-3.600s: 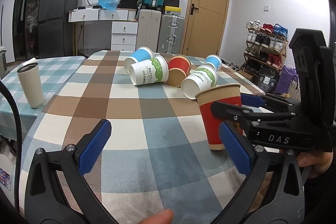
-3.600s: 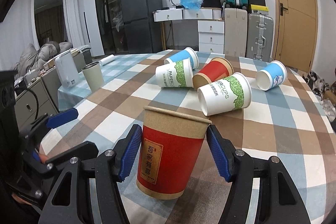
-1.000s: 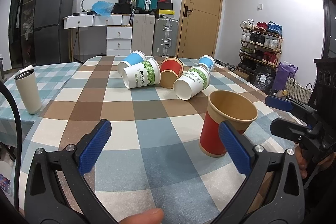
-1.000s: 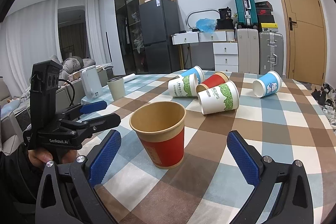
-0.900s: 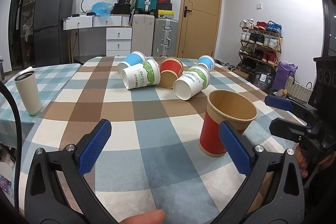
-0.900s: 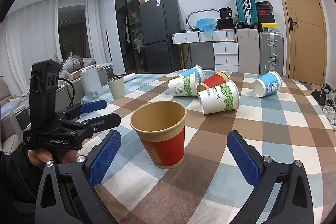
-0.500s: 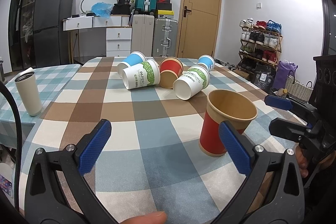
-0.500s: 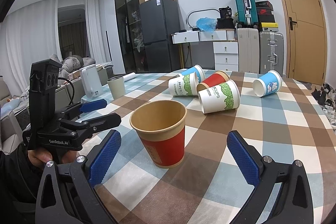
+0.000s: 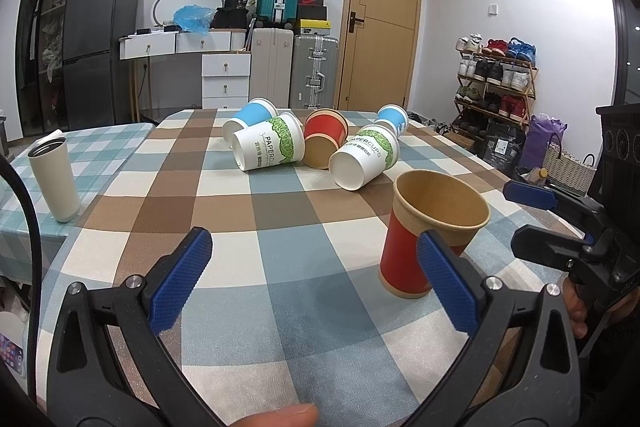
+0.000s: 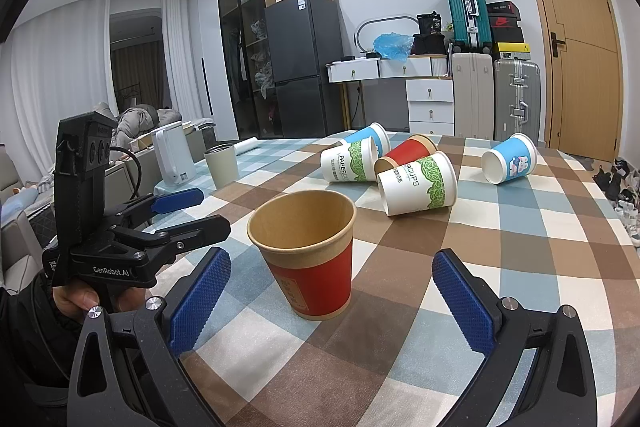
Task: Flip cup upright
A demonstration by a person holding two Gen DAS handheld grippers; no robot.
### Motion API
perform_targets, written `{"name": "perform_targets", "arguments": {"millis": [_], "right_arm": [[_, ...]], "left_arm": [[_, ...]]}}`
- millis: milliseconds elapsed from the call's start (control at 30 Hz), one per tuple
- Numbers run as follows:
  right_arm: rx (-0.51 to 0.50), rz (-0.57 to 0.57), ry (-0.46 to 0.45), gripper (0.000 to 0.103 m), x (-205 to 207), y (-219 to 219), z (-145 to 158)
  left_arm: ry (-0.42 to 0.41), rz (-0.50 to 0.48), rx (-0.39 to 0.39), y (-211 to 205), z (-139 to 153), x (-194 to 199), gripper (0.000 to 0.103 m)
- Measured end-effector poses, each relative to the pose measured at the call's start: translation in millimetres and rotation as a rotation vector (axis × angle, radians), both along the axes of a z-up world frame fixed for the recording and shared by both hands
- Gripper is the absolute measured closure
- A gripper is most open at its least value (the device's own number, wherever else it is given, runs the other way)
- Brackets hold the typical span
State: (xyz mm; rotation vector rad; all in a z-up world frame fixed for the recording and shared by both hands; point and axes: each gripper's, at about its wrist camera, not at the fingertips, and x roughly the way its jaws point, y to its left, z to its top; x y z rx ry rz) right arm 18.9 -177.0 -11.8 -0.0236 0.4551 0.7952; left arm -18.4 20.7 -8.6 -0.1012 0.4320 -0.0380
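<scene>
A red and brown paper cup (image 9: 432, 235) stands upright, mouth up, on the checked tablecloth (image 9: 280, 211). It also shows in the right wrist view (image 10: 308, 259). My left gripper (image 9: 316, 283) is open and empty, with the cup just past its right finger. My right gripper (image 10: 332, 299) is open and empty, pulled back from the cup, which stands between and beyond its fingers. Each gripper shows in the other's view: the right one (image 9: 560, 223) and the left one (image 10: 176, 215).
Several paper cups lie on their sides farther back: two white and green (image 9: 272, 147) (image 9: 366, 159), one red (image 9: 324, 137), two blue (image 9: 248, 119) (image 9: 394, 119). A cream tumbler (image 9: 54, 179) stands on the left table. A white kettle (image 10: 172, 155) stands behind it.
3.6 s ago my right gripper was closed around the upright red cup. It has since opened and drawn back. Over the last second nothing has visibly moved.
</scene>
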Motion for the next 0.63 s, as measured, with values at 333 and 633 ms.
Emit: {"name": "perform_targets", "arguments": {"millis": [333,633], "right_arm": [[0.0,0.0,0.001,0.0,0.0,0.1,0.2],[-0.001,0.0,0.0,0.0,0.1,0.2,0.5]], "left_arm": [[-0.001,0.0,0.0,0.6,-0.1,-0.1,0.001],[-0.002,-0.001,0.0,0.0,0.4,-0.9,0.001]]}}
